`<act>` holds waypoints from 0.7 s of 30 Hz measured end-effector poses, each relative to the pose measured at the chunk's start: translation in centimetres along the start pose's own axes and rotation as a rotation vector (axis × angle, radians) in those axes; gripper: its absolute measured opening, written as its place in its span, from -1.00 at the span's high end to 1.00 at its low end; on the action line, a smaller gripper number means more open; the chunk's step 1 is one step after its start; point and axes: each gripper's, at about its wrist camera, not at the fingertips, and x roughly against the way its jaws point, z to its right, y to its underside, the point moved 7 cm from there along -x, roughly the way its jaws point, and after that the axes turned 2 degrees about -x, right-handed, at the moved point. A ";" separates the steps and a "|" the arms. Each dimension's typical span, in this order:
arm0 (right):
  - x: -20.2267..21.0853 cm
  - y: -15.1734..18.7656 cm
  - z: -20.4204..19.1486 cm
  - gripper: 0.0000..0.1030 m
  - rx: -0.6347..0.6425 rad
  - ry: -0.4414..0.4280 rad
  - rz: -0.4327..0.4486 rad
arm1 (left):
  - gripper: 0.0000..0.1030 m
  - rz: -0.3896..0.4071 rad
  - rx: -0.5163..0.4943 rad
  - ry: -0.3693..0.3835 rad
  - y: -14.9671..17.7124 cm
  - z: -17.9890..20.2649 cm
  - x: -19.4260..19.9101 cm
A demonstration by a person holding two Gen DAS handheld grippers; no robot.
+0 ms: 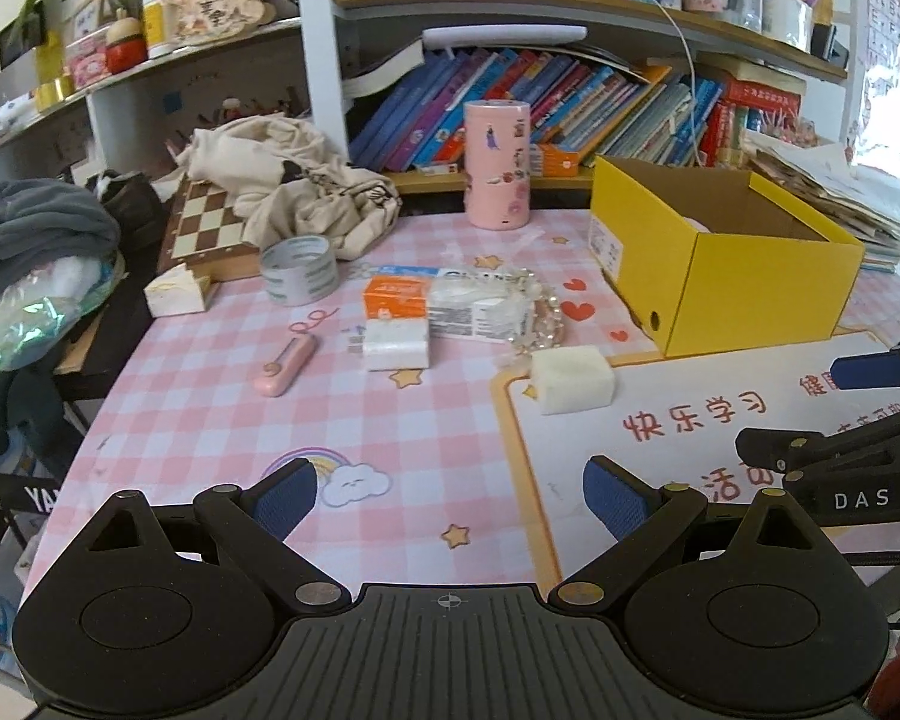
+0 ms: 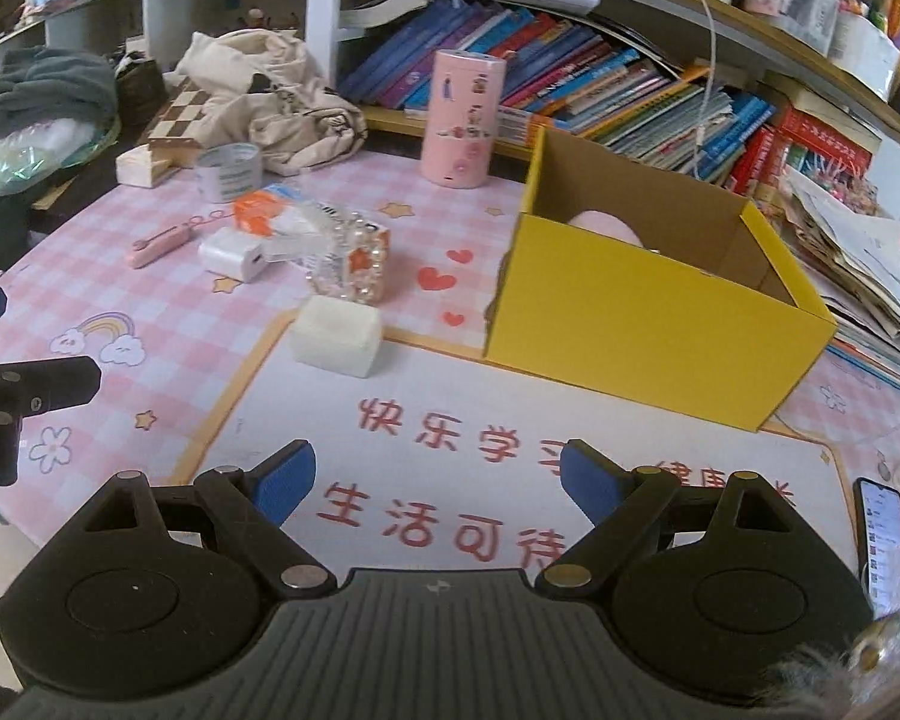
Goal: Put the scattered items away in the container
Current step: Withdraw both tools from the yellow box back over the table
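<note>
1. Scattered items lie ahead of both sets of jaws, none between them: the left gripper [image 1: 450,501] and the right gripper [image 2: 438,480] are both spread wide and grasp nothing.
2. Nearest is a white foam block [image 2: 336,336], resting on the surface [image 1: 210,420] ahead of the right jaws and just left of the yellow box [image 2: 648,312].
3. Beyond the block sit a beaded clear case [image 2: 345,261], a white charger [image 2: 232,252] and an orange carton [image 1: 393,295], close together.
4. Further left lie a pink pen-like gadget [image 1: 286,363] and a roll of tape [image 1: 299,270].
5. A pink canister [image 1: 496,163] stands upright behind them, near the bookshelf.
6. Inside the open box, something pink [image 2: 606,223] shows.
</note>
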 end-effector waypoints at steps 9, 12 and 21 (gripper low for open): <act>-0.2 -0.2 -2.2 -0.72 0.027 -0.021 -0.003 | -0.89 0.006 0.026 -0.020 0.6 -1.9 0.6; -0.4 -0.2 -2.9 -0.72 0.036 -0.027 -0.006 | -0.89 0.008 0.031 -0.024 0.8 -2.5 0.7; -0.3 -0.6 -4.8 -0.72 0.061 -0.044 0.002 | -0.89 0.017 0.050 -0.039 1.3 -4.0 1.4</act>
